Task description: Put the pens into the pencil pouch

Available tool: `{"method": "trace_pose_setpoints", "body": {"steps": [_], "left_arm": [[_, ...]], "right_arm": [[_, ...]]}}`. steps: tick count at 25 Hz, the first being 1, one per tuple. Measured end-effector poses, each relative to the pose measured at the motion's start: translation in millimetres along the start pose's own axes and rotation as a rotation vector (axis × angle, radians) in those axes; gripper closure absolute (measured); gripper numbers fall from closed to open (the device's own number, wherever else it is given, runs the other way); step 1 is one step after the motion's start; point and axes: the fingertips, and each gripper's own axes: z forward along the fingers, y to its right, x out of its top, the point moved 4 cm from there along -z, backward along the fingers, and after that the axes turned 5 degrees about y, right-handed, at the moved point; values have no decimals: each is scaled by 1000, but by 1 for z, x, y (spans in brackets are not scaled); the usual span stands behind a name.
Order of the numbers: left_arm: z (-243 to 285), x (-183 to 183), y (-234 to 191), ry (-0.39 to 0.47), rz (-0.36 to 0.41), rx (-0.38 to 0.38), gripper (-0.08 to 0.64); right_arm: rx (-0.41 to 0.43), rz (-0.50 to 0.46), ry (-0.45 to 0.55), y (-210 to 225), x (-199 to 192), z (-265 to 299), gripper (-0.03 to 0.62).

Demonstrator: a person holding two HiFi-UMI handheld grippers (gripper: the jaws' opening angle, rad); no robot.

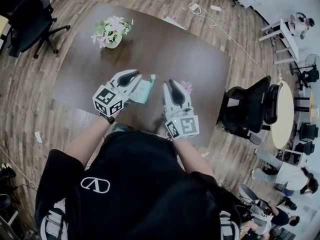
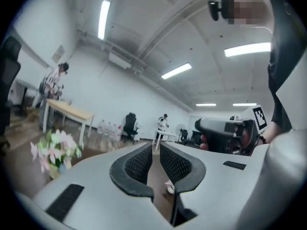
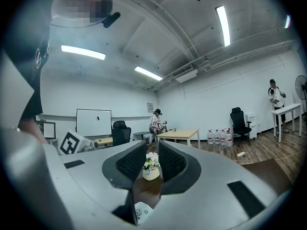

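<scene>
**A:** Which step is this?

**B:** My reading is that it sits between steps. The left gripper (image 2: 156, 147) has its jaws a narrow slit apart with nothing between them. The right gripper (image 3: 152, 148) is the same: a thin gap, and only the far vase of flowers (image 1: 112, 32) shows through it. Both are held level above the worktop (image 1: 165, 44), side by side, and neither touches anything.

**A:** And the pencil pouch?

**B:** It lies on the worktop between the two grippers, a teal-and-white pencil pouch (image 1: 144, 91) partly covered by the left one. I cannot tell whether its mouth is open.

**A:** Pens?

**B:** I can find none in any view (they may already be inside, or hidden under the grippers). A small pinkish thing (image 1: 187, 85) lies just beside the right gripper, and I cannot say what it is.

**A:** So the count?

**B:** Two grippers, one pouch, one vase, one pinkish thing, and no pens visible.

**A:** Next move?

**B:** If pens remain, first find one. Then spread a gripper's jaws, bring it down over the barrel and pinch it, with the other gripper steadying the pouch's mouth.
</scene>
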Motion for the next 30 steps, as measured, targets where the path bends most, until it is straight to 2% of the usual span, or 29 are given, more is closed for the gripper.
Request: {"method": "trace_pose_setpoints", "body": {"steps": [4,7,11,14,20,24,30], "left_arm": [[-23,65,23,131,256,10,532],[-36,90,37,201,354,33,541],[-51,97,38,213,324,90,555],[-59,96,32,202,300,131,555],[-76,89,14,175,287,208,555],[-76,93,12,181,317,222,555],[-73,93,10,178,309,216,557]], "right_arm": [[29,-34,11,-11,5,1,515],[41,-65,19,-18,8,1,526],[35,-92,37,-23,12,0,559],[0,-90,39,-18,13,-2,592],[-74,-83,23,2,7,-11,593],[-108,-93,18,8,3,-15,594],[-135,-108,4,11,-1,-18,594]]}}
